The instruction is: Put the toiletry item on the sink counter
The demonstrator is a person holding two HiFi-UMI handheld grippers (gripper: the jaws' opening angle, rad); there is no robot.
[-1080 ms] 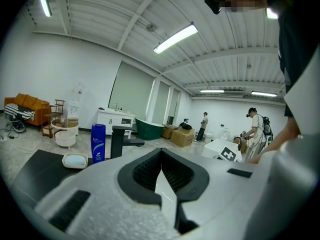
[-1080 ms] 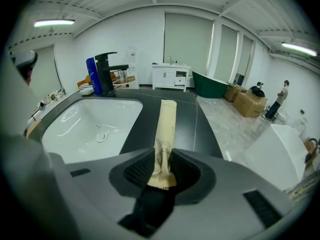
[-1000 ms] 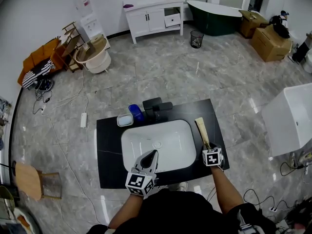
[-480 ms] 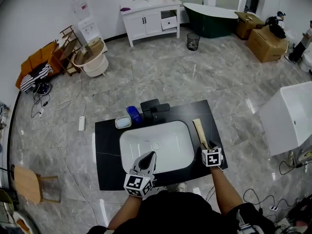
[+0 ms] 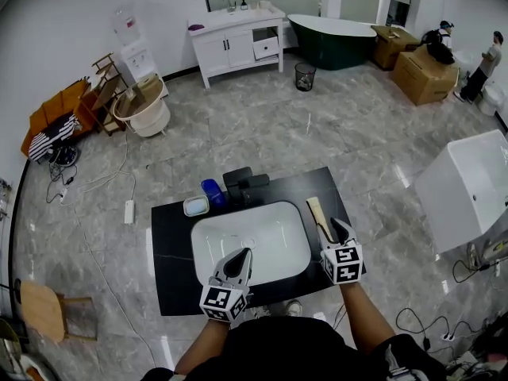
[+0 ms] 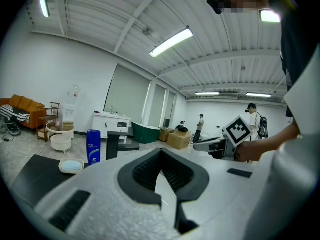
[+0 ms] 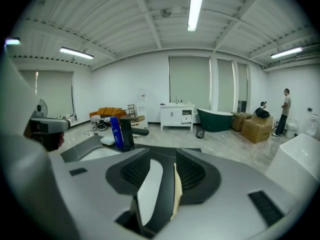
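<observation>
The toiletry item, a flat tan wooden piece (image 5: 318, 213), lies on the black counter (image 5: 168, 260) right of the white basin (image 5: 205, 232). My right gripper (image 5: 340, 228) hovers just behind its near end. Its jaws stand apart and are closing, with nothing between the pads. In the right gripper view the tan piece (image 7: 177, 194) shows below the gap of that gripper (image 7: 162, 151). My left gripper (image 5: 240, 257) hangs over the basin's front rim, fingertips together and empty; the left gripper view shows its tips (image 6: 160, 150) meeting.
A blue bottle (image 5: 211, 192), a soap dish (image 5: 195, 205) and a black faucet (image 5: 242, 182) stand along the counter's far edge. Beyond is open tiled floor, with a white tub (image 5: 464, 189) to the right and a white vanity (image 5: 236, 42) far back.
My right gripper's jaws have spread and it has risen and drawn back from the tan piece, which stays on the counter. The left gripper has barely moved.
</observation>
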